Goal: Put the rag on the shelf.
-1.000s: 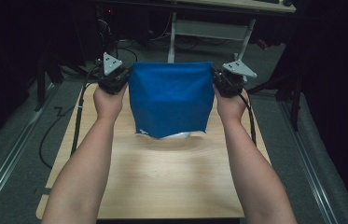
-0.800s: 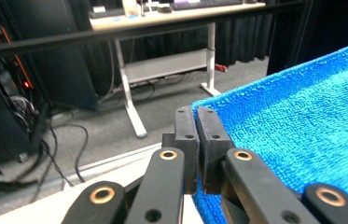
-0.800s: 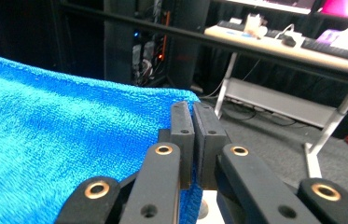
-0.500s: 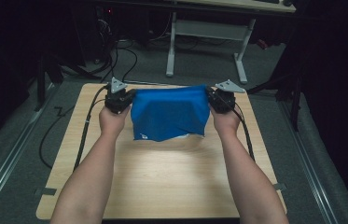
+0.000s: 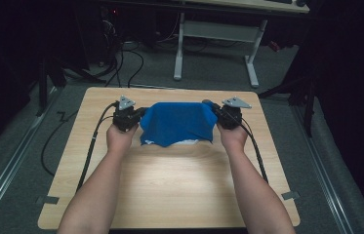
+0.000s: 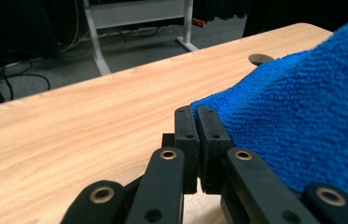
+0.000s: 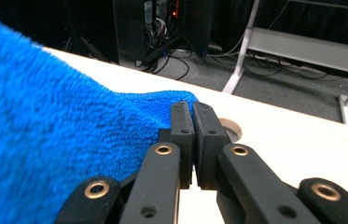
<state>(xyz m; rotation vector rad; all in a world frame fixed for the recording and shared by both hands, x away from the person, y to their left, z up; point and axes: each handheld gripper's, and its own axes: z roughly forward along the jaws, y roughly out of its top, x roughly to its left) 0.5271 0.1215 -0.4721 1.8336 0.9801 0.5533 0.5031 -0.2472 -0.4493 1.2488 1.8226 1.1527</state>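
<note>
Blue towel [image 5: 177, 123] hides white layer [image 5: 185, 143] underneath.

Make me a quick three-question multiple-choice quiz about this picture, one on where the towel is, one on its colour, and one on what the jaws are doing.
1. Where is the towel?
A. Stretched between the two grippers over the far half of the table
B. Lying on the floor beside the table
C. Folded at the table's near edge

2. What colour is the towel?
A. Red
B. Blue
C. Green

3. How do the jaws of the left gripper and the right gripper stand?
A. Both wide open
B. One open, one shut
C. Both shut on a towel corner

Answers:
1 A, since the high view shows the cloth spanning from one gripper to the other beyond the hands.
2 B, as every view shows bright blue terry.
3 C, because each gripper view shows its jaws pressed together with the cloth's edge running into them.
</note>
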